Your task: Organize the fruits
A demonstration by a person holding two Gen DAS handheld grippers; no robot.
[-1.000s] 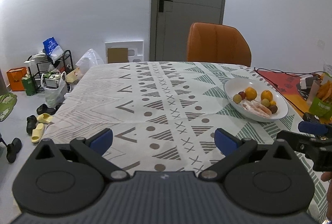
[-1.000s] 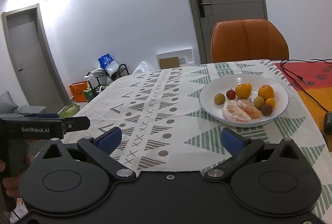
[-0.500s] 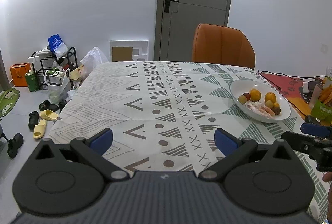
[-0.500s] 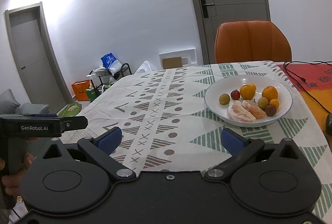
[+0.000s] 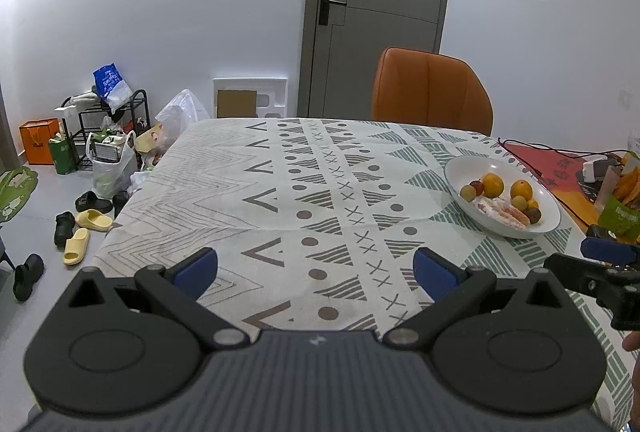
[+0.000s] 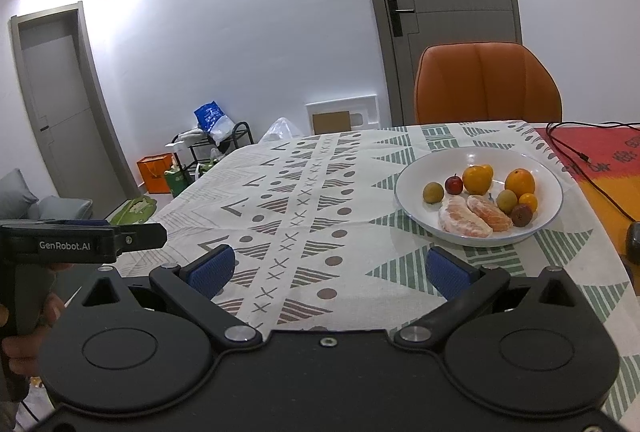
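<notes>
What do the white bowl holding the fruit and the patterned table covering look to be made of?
The white round bowl looks like glazed ceramic: smooth and glossy, with a thin dark rim line; it might be melamine. The patterned table covering looks like matte woven cloth, showing soft creases and no shine.

Woven cloth [image 6: 320,200] over the table, matt, faintly creased, printed with grey and green shapes. Glossy white glazed bowl [image 6: 408,178] near the table's right edge. Smooth, slightly shiny oranges [image 6: 477,179]; peeled segments [image 6: 464,221] pale, fibrous and dull. Matt black plastic on the right gripper [image 6: 328,270], with ribbed blue rubbery pads [image 6: 210,268] and bright metal pivot screws [image 6: 240,333]. Ridged grey plastic on the left gripper [image 5: 316,270]. Smooth orange leather-like chair [image 5: 430,92] past the far edge.
</notes>
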